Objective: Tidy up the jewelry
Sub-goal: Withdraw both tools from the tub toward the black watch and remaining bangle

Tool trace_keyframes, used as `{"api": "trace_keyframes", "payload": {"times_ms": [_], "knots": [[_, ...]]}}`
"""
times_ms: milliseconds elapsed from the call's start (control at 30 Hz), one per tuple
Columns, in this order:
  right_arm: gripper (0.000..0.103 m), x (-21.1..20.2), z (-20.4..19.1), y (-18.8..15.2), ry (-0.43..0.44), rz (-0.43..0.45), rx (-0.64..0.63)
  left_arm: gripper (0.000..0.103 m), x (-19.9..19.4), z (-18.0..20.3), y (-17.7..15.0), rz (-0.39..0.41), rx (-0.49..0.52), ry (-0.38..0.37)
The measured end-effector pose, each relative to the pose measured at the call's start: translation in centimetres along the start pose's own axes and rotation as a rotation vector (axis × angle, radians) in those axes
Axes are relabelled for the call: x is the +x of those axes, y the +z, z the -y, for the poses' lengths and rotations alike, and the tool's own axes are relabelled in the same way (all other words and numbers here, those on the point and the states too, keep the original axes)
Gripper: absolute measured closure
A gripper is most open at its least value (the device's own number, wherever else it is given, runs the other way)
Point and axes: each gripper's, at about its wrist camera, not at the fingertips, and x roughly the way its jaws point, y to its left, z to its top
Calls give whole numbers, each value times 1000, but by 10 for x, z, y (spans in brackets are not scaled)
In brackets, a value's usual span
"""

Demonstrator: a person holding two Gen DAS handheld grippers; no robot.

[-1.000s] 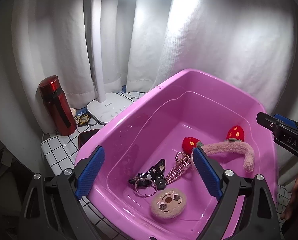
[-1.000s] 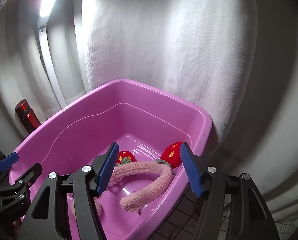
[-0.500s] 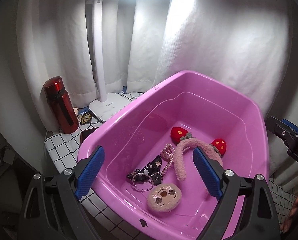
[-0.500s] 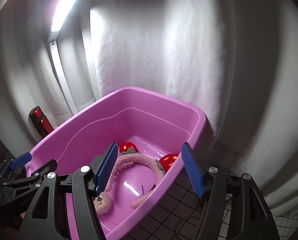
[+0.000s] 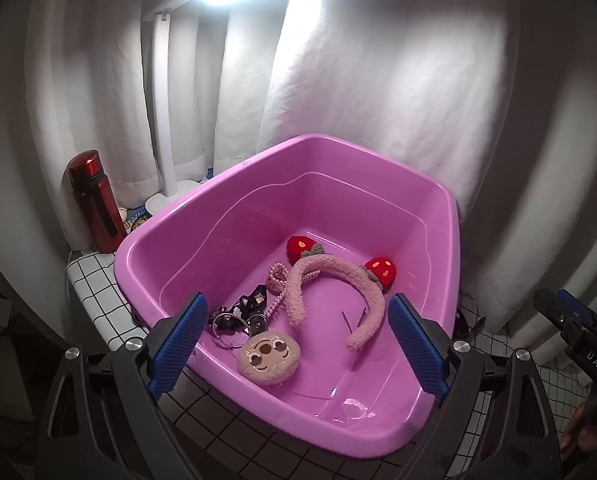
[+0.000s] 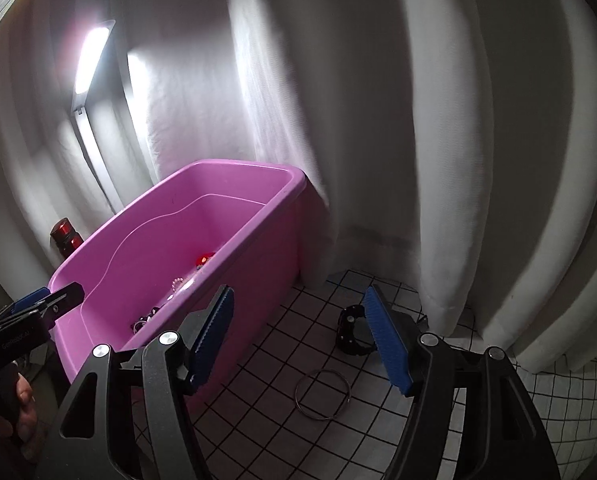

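Observation:
A pink plastic tub point(image 5: 202, 240) point(image 6: 258, 264) stands on a checked tablecloth. In it lie a fuzzy pink headband with red strawberries point(image 5: 338, 280), a pearl string point(image 5: 276, 284), a black clip with key rings point(image 5: 242, 312) and a round plush face charm point(image 5: 268, 358). My left gripper point(image 5: 298, 344) is open and empty, over the tub's near edge. My right gripper point(image 6: 302, 344) is open and empty, right of the tub above the cloth. A thin metal bangle point(image 6: 322, 390) and a black watch point(image 6: 352, 330) lie on the cloth beneath it.
A red bottle point(image 5: 94, 204) and a white desk lamp point(image 5: 164, 120) stand left behind the tub. White curtains point(image 6: 418, 120) close off the back and right. The right gripper also shows at the right edge of the left wrist view point(image 5: 574, 332).
The headband fell from the right gripper into the tub and settled. The right gripper swung right, off the tub, to the bangle and watch. The left gripper pulled back.

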Motion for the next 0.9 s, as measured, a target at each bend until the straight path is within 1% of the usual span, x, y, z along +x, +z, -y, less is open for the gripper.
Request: {"api": "trace_keyframes", "payload": {"times_ms": [233, 333, 433, 533, 700, 900], "knots": [[38, -11, 57, -41, -58, -77, 54, 12, -24, 56, -30, 11, 44, -110], [38, -9, 74, -50, -53, -99, 62, 12, -25, 81, -44, -13, 67, -138], [38, -2, 86, -57, -34, -127, 40, 12, -22, 103, -60, -47, 84, -148], [38, 12, 96, -60, -3, -155, 9, 12, -16, 122, -77, -83, 95, -130], [38, 41, 108, -60, 73, -191, -45, 12, 6, 140, -101, -138, 72, -64], [38, 82, 108, -54, 171, -225, -200, 12, 40, 156, -128, -178, 10, 31]]}}
